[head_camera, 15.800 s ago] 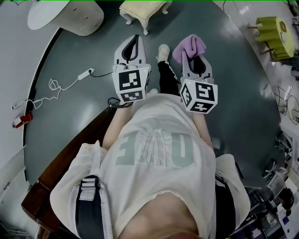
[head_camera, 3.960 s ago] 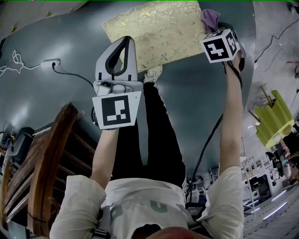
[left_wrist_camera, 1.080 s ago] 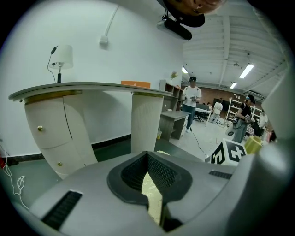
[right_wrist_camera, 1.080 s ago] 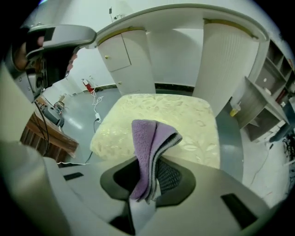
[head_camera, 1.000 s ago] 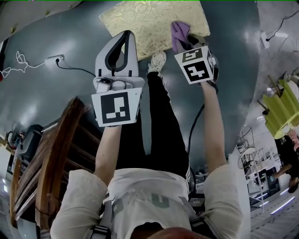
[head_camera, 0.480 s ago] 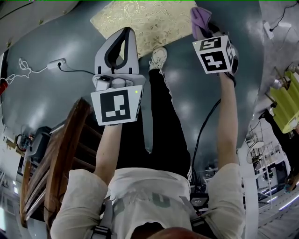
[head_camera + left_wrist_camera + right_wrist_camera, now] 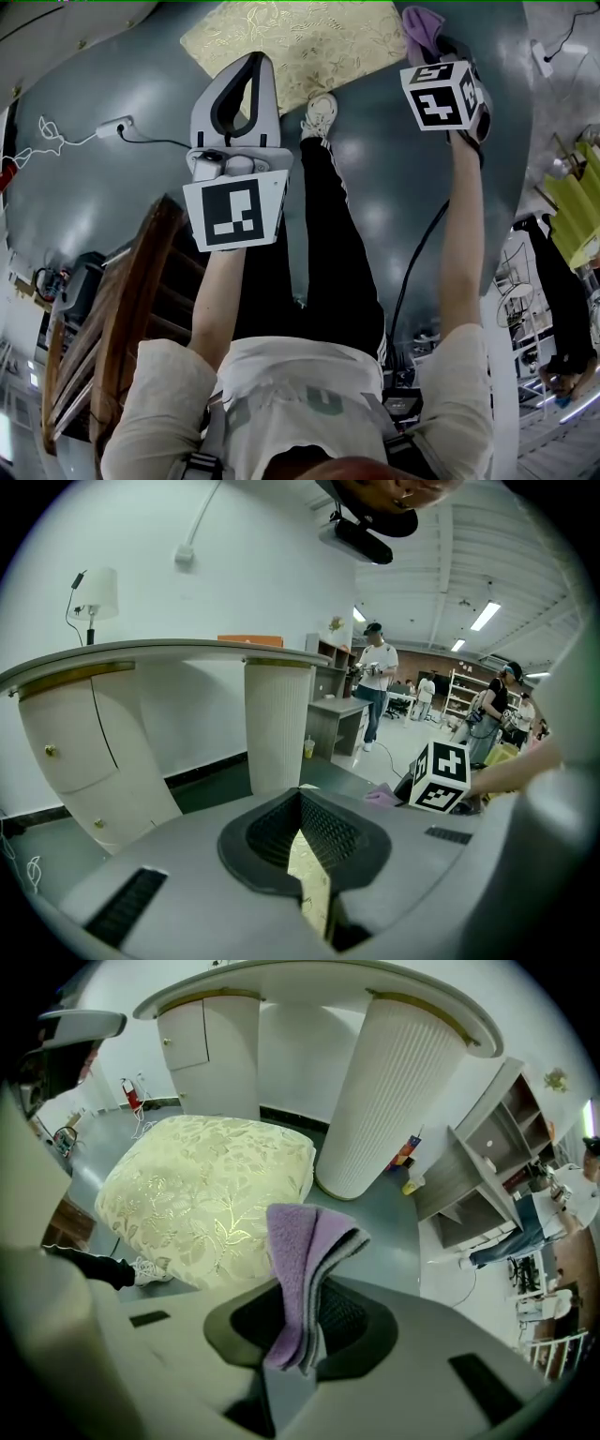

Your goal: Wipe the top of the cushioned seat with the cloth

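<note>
The cushioned seat (image 7: 291, 42) has a pale gold floral top and stands at the top of the head view; it also fills the left middle of the right gripper view (image 7: 206, 1194). A folded purple cloth (image 7: 420, 21) sticks up out of my right gripper (image 7: 433, 42), which is shut on it. In the right gripper view the cloth (image 7: 300, 1241) hangs over the gripper (image 7: 305, 1307), just right of the seat's near corner and off its top. My left gripper (image 7: 251, 61) is shut and empty, held above the seat's front edge (image 7: 302, 803).
A wooden chair (image 7: 112, 319) stands close behind at the left. A power strip with cable (image 7: 112, 127) lies on the dark floor. A white ribbed pillar (image 7: 394, 1091) rises behind the seat. A yellow-green chair (image 7: 577, 211) is far right. People (image 7: 375, 682) stand in the background.
My right gripper has carried the cloth rightward, from over the seat's front right part to beside its right corner. The left gripper has stayed where it was.
</note>
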Demonstrator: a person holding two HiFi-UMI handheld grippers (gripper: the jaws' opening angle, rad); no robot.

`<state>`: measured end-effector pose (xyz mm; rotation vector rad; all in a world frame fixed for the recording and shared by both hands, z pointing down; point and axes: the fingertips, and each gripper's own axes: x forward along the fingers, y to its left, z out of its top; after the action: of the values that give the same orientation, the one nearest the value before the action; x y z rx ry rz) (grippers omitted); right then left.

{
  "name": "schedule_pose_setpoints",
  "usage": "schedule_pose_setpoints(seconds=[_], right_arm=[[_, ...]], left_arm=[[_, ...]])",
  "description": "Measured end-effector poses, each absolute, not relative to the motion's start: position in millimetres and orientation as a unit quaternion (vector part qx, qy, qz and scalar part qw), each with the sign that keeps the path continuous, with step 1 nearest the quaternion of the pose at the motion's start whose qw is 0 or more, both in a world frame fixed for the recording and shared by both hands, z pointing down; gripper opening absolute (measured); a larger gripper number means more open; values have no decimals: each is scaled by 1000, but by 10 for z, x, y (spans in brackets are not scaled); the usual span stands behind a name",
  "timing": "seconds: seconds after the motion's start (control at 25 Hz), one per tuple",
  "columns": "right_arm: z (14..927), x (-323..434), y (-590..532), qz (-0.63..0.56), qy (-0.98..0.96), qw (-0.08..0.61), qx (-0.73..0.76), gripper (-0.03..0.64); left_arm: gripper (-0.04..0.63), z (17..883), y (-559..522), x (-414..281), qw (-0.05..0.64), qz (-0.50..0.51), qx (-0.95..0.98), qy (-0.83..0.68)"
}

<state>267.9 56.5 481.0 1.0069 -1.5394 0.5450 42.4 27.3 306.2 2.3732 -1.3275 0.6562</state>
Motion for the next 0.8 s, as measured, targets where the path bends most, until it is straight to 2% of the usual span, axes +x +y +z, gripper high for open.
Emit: schedule_pose_setpoints(seconds=[0.32, 0.52, 0.64, 0.8], right_arm=[[4896, 2726, 562, 220, -649, 590, 426, 87], [4473, 2650, 469, 196, -651, 568, 464, 87], [3899, 2505, 370, 171, -657, 531, 507, 87], [2868, 2138, 309, 157, -668, 448, 573, 87]], left_arm=[[6, 3100, 285, 368, 168, 235, 832, -473], [6, 2944, 256, 361, 160, 217, 834, -482], [6, 2679, 214, 355, 151, 203, 834, -491], [6, 2039, 100, 311, 123, 177, 843, -492]])
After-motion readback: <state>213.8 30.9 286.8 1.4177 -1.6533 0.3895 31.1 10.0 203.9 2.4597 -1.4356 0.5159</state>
